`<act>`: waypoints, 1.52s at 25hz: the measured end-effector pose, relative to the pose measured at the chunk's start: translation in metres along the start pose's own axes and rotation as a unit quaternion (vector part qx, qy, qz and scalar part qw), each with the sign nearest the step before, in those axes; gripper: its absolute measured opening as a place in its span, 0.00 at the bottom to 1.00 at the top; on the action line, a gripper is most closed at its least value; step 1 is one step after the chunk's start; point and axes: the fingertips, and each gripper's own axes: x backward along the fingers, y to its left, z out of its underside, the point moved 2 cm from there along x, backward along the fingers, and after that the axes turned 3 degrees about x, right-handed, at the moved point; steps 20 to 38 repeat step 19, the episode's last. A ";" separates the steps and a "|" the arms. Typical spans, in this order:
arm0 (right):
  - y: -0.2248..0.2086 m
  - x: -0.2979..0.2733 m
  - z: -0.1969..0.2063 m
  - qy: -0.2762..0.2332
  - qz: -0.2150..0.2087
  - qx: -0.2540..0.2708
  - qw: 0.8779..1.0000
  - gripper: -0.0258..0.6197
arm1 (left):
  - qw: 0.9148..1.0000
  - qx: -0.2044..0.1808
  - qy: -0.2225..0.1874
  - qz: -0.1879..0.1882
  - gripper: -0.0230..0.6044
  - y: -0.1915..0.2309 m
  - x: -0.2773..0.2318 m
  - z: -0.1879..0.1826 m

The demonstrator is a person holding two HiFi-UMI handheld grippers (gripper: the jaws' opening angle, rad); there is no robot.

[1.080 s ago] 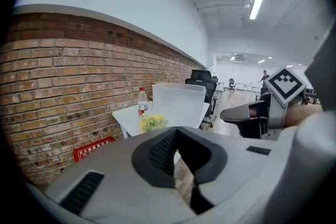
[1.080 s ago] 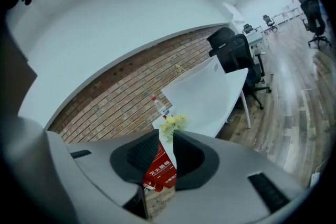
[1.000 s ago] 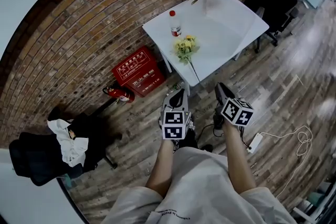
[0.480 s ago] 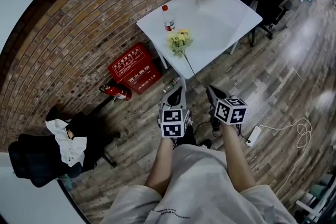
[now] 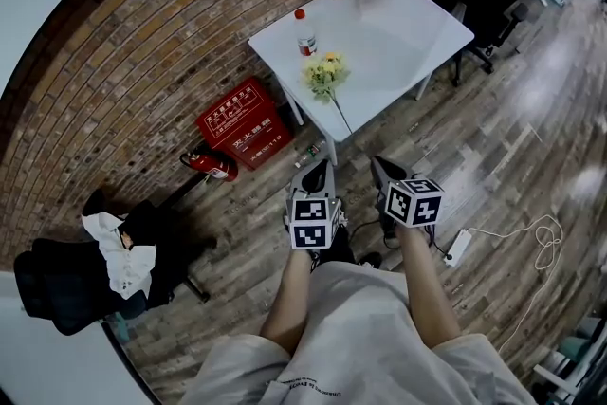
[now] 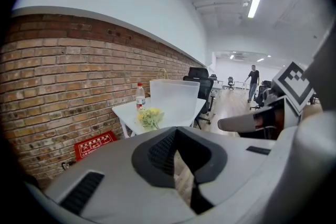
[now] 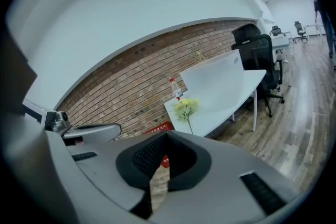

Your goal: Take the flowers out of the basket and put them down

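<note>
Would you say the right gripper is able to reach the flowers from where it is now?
Probably not yet: the flowers lie on the white table, across bare wooden floor from the right gripper, which is shut. Nothing blocks the way, though.

Rough brick wall (image 5: 123, 71), wood-plank floor (image 5: 493, 138), smooth wht table (image 5: 408, 38).

right claw (image 7: 167, 140): closed, empty | flowers (image 7: 184, 107): lying on white table (image 7: 231, 93), near bottle (image 7: 174, 88) | brick wall (image 7: 121, 81) behind
</note>
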 end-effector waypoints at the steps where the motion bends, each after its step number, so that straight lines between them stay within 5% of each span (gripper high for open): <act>1: 0.001 0.001 -0.001 0.000 -0.001 0.002 1.000 0.05 | 1.000 0.001 0.000 -0.001 0.08 0.000 0.001 0.000; 38: 0.002 0.000 -0.001 0.009 -0.008 0.013 1.000 0.05 | 1.000 0.005 -0.009 -0.008 0.08 -0.003 0.003 -0.006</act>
